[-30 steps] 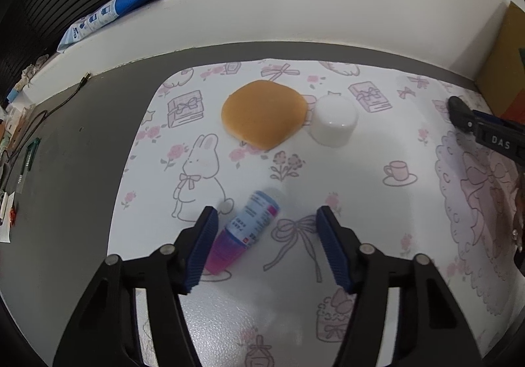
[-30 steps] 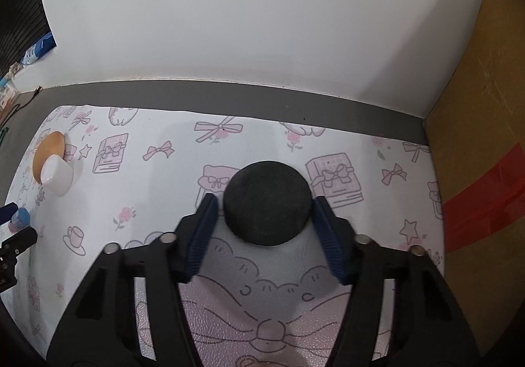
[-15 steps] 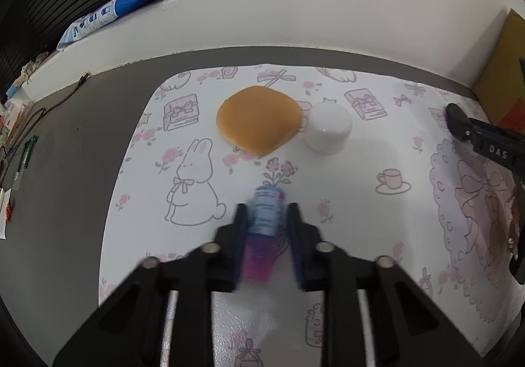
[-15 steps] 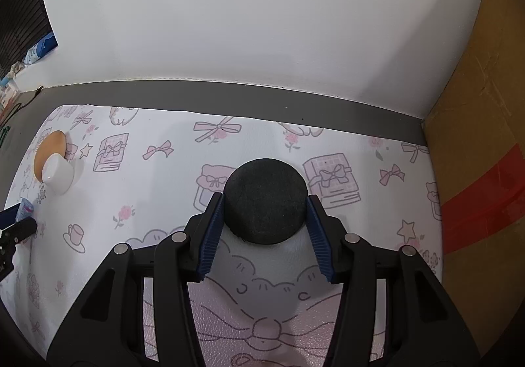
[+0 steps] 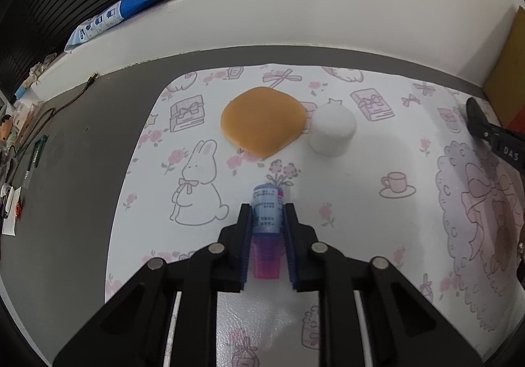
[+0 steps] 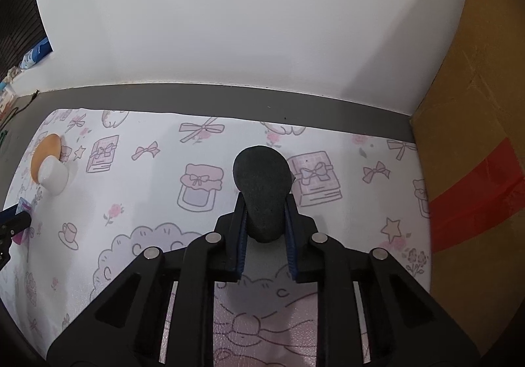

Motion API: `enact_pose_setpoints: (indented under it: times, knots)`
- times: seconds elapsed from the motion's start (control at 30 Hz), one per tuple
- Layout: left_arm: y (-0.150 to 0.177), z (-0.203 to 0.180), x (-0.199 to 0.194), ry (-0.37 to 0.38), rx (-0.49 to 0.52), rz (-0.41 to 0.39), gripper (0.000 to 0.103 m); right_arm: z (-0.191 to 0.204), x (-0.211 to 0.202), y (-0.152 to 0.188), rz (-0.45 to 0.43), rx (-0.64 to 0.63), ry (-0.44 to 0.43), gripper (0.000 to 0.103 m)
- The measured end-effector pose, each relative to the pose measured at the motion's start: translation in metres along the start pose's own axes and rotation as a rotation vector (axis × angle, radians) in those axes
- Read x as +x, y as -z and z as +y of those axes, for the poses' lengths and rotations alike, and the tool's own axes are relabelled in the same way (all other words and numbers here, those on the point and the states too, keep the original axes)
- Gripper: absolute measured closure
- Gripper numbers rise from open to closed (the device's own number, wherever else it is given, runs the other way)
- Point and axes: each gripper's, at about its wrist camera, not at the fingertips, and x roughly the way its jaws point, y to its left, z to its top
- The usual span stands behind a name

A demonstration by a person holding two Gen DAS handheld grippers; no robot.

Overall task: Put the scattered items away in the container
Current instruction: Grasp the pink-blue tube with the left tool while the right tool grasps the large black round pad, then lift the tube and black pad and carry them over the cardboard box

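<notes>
I'm clamping the left gripper (image 5: 266, 219) on the blue-and-pink tube (image 5: 267, 222), its long axis running straight out between the fingers toward the orange pad (image 5: 262, 120), just short of it on the patterned mat (image 5: 377, 196). I'm squeezing the right gripper (image 6: 265, 219) on the black sponge (image 6: 262, 183), well right of that pad. No container is showing, possibly out of frame, so the lift direction is unclear.

The setting is an improvised workroom or lab bench against a plain white wall (image 6: 246, 22). The grey bench (image 5: 72, 189) carries a vinyl mat (image 5: 377, 170) printed with pink cartoons. Its left edge holds cables (image 5: 49, 111) and loose small parts. A cardboard box (image 6: 475, 137) with red tape stands at the right edge.
</notes>
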Motion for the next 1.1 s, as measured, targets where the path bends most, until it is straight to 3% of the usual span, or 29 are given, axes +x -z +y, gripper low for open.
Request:
enact_pose_setpoints:
  times: [0.23, 0.47, 0.7, 1.1]
  knots:
    - [0.0, -0.006, -0.009, 0.02, 0.007, -0.012, 0.084, -0.023, -0.01, 0.014, 0.007, 0.008, -0.021, 0.084]
    - [-0.009, -0.013, -0.033, 0.048, 0.009, -0.057, 0.084, -0.037, -0.058, 0.003, -0.029, -0.007, -0.021, 0.084]
    - [-0.028, -0.02, -0.076, 0.069, -0.01, -0.111, 0.084, 0.001, -0.104, -0.007, -0.074, -0.028, -0.016, 0.084]
    - [-0.051, -0.051, -0.153, 0.104, 0.032, -0.229, 0.084, 0.02, -0.201, -0.015, -0.162, -0.065, -0.009, 0.084]
